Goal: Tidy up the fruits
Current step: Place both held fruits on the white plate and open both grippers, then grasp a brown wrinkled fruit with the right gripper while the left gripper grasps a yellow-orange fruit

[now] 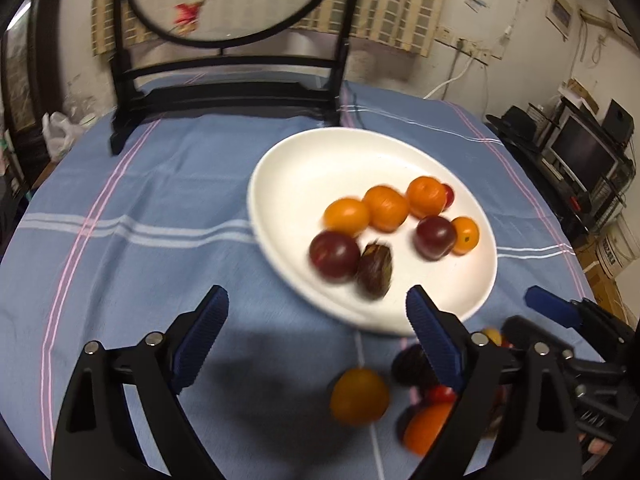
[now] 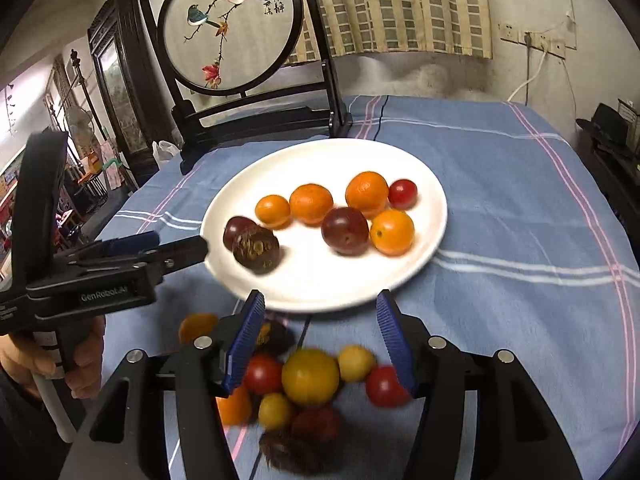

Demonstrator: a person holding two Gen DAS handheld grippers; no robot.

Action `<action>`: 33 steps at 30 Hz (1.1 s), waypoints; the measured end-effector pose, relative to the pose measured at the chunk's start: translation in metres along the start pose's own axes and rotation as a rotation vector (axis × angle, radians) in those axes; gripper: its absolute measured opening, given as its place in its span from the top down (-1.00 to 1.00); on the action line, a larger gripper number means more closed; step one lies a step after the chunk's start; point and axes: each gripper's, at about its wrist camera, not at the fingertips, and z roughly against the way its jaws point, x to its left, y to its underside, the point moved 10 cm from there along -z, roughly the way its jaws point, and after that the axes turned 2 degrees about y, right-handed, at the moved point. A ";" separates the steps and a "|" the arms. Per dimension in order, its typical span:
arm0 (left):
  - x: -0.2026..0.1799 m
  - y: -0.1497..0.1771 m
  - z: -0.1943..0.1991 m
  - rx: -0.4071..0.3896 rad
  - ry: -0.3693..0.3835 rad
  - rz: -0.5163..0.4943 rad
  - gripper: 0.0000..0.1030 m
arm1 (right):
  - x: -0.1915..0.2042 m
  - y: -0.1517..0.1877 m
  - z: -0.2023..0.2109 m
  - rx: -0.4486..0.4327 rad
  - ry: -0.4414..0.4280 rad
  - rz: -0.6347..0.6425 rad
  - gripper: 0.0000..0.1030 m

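A white plate [image 1: 340, 160] [image 2: 320, 284] on the blue cloth holds several oranges, two dark plums [image 2: 345, 230], a brown scaly fruit [image 2: 256, 249] and a small red tomato [image 2: 402, 193]. A loose pile of fruit lies on the cloth in front of the plate. In it are a yellow-orange fruit [image 2: 310, 376], red tomatoes [image 2: 262, 374] and small yellow ones. My right gripper [image 2: 320, 298] stands open above this pile and grips nothing. My left gripper [image 1: 316, 296] [image 2: 180, 242] is open wide at the plate's near-left rim, with an orange fruit [image 1: 359, 396] on the cloth below it.
A black-framed round embroidered screen [image 2: 228, 28] stands at the table's far edge behind the plate. A hand [image 2: 86, 376] holds the left gripper's handle. Shelves with a monitor [image 1: 580, 148] stand beyond the table's right edge. Bare blue cloth [image 1: 120, 208] spreads to the left.
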 end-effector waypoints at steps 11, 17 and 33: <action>0.013 0.043 -0.002 0.012 -0.022 -0.014 -0.76 | -0.005 0.066 0.033 0.033 0.042 0.008 -0.18; 0.009 0.043 0.000 0.010 -0.019 -0.034 -0.76 | 0.009 0.089 0.024 0.090 0.061 0.054 -0.18; 0.003 0.047 0.001 0.032 0.013 -0.054 -0.76 | 0.013 0.088 0.007 0.114 0.112 0.009 0.20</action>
